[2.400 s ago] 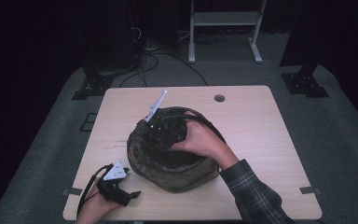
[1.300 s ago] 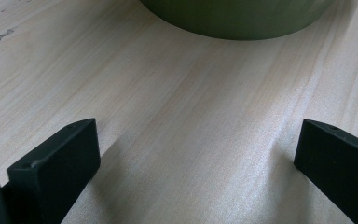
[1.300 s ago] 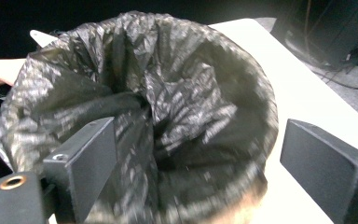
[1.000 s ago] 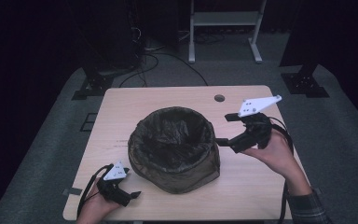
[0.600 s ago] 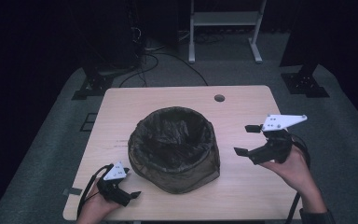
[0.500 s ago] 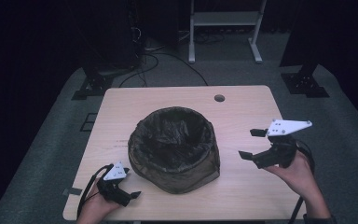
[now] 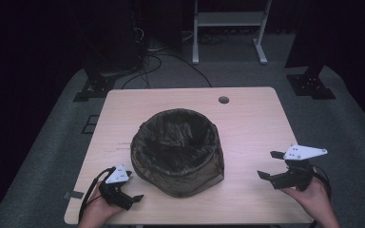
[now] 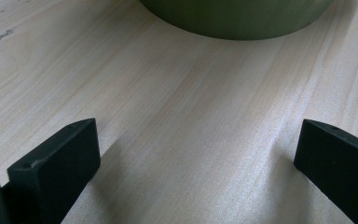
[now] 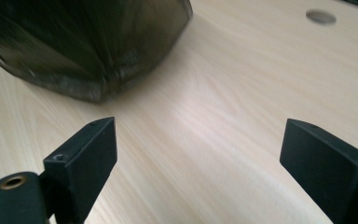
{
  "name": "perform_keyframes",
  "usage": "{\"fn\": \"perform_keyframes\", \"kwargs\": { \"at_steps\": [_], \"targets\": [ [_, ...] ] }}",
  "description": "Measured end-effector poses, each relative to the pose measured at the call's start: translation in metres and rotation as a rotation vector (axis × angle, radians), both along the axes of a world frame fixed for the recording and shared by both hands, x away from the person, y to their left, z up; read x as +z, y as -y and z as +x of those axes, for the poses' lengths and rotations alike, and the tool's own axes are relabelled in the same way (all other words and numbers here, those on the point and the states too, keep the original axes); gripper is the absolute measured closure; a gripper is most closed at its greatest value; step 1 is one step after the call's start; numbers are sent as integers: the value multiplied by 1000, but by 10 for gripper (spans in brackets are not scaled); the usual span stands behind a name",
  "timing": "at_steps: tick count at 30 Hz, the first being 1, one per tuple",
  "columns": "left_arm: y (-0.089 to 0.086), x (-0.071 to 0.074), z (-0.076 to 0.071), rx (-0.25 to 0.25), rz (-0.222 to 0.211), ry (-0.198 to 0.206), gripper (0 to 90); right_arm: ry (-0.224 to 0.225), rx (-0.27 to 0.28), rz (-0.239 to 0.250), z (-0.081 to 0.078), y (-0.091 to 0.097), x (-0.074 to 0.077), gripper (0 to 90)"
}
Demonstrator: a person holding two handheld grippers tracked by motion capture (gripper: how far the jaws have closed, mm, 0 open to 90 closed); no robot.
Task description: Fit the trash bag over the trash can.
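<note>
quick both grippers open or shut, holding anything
left gripper: open, empty, beside the bin
right gripper: open, empty, over the table

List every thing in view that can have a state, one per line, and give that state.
Round green bin lined with a dark plastic bag: upright, mouth open, liner folded over the rim.
Left hand-held gripper: open, empty, low over the light wooden table.
Right hand-held gripper: open, empty, beside the bin, apart from it.
</note>
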State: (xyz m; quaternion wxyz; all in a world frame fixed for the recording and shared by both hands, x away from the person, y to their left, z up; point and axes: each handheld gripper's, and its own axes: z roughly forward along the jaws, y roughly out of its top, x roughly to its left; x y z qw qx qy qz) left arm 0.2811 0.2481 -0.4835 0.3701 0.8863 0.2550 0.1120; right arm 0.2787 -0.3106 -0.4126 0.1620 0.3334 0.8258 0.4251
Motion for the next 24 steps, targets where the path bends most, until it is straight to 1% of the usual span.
{"fn": "perform_keyframes", "kwargs": {
  "at_steps": [5,9,11,15,21,24],
  "targets": [
    [0,0,0,0,0,0,0,-28,-39,-26,-5,7,-28,94],
    [0,0,0,0,0,0,0,-57,-66,-32,-8,10,-46,94],
    [0,0,0,0,0,0,0,-63,-76,-35,-9,11,-52,93],
    [0,0,0,0,0,0,0,-71,-88,-53,-9,11,-60,93],
    [0,0,0,0,0,0,0,-69,-96,-62,-9,9,-70,94],
    [0,0,0,0,0,0,0,-70,-108,-84,-8,6,-73,94]
  ]
}}
